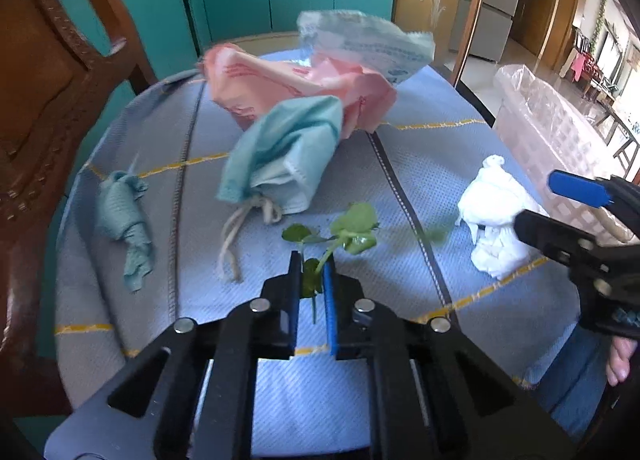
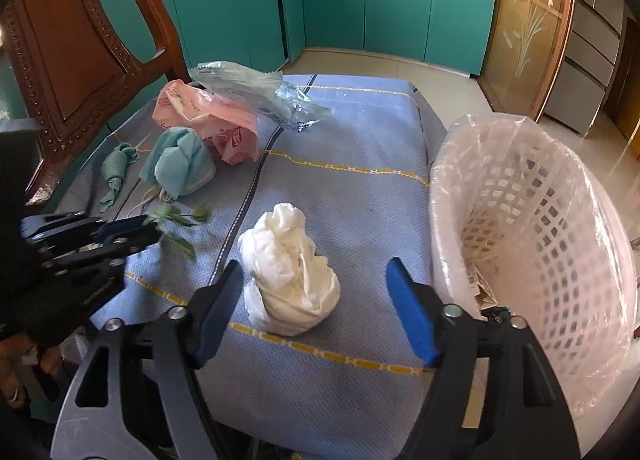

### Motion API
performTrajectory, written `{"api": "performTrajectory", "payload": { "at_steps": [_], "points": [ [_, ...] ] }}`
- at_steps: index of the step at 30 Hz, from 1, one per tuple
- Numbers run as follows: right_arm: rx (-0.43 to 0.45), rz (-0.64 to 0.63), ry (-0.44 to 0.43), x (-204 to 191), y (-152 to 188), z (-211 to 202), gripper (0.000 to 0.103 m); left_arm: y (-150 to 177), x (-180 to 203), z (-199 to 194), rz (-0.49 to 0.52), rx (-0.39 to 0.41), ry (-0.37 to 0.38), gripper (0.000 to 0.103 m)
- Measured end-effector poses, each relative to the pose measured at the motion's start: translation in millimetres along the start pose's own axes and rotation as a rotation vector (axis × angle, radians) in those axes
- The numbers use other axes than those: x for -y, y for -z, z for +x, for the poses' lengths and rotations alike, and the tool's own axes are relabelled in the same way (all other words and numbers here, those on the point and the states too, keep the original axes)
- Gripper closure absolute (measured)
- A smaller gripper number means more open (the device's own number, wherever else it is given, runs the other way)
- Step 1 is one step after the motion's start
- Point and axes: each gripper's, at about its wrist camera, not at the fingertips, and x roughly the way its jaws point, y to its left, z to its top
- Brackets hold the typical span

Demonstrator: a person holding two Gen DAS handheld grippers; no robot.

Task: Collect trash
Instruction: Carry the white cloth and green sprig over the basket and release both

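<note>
2 tools: 1 in each hand, both over a worktop (image 2: pixel 360 196) spread with a blue-grey quilted cloth marked by yellow lines.
Left tool (image 1: pixel 313 274): closed on the stem of a leafy green sprig (image 1: pixel 352 228); the leaves stick out ahead of the blue pads and lie on the cloth. In the right wrist view this tool (image 2: pixel 150 226) comes in from the left edge with the sprig (image 2: pixel 176 220) at its tip.
Right tool (image 2: pixel 314 274): jaws spread wide, gripping nothing; a crumpled white tissue wad (image 2: pixel 290 268) sits on the cloth between the 2 fingers, and no pad presses on it. In the left wrist view it (image 1: pixel 536 204) reaches in from the right, just beside the wad (image 1: pixel 492 216).
Trash basket (image 2: pixel 536 244): white lattice plastic with a clear liner bag, standing at the right edge of the worktop, near the tissue wad.
Face mask (image 1: pixel 280 156): light blue, folded, its ear loops trailing toward the sprig.
Teal cloth scrap (image 1: pixel 124 220): twisted, lying alone at the left of the worktop.
Pink plastic bag (image 1: pixel 296 88): crumpled, behind the mask and touching it.
Clear printed wrapper (image 1: pixel 364 44): on top of the pink bag at the far side.
Wooden chair (image 2: pixel 80 60): carved back, at the left of the worktop.
Teal cabinets (image 2: pixel 332 0): along the far wall.
</note>
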Motion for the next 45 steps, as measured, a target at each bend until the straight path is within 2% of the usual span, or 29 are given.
{"api": "performTrajectory", "payload": {
  "at_steps": [10,12,13,17,23,38,45],
  "points": [
    [-0.065,-0.092,0.044,-21.4,3.7,27.6,0.028,11.2,-33.2,-53.8,-0.059,0.096,-0.017,0.093],
    [-0.067,-0.114,0.048,-26.4,6.2,28.2,0.042,9.9,-39.3,-63.4,-0.075,0.116,-0.016,0.093],
    [-0.069,-0.121,0.05,-27.6,6.7,27.9,0.053,7.3,-41.1,-67.1,-0.081,0.125,-0.018,0.093],
    [-0.046,-0.125,0.052,-29.6,4.7,20.6,0.065,2.5,-41.8,-80.4,-0.091,0.161,-0.033,0.093],
    [0.029,-0.12,0.063,-26.8,-3.2,-8.3,0.065,-2.4,-38.6,-94.1,-0.084,0.205,-0.077,0.093],
    [0.146,-0.082,0.041,-19.1,-17.5,-59.0,0.065,-13.0,-40.9,-123.3,-0.094,0.273,-0.077,0.093],
    [0.161,-0.068,0.035,-17.2,-17.8,-64.8,0.065,-14.7,-45.6,-126.0,-0.112,0.279,-0.05,0.093]
  ]
}}
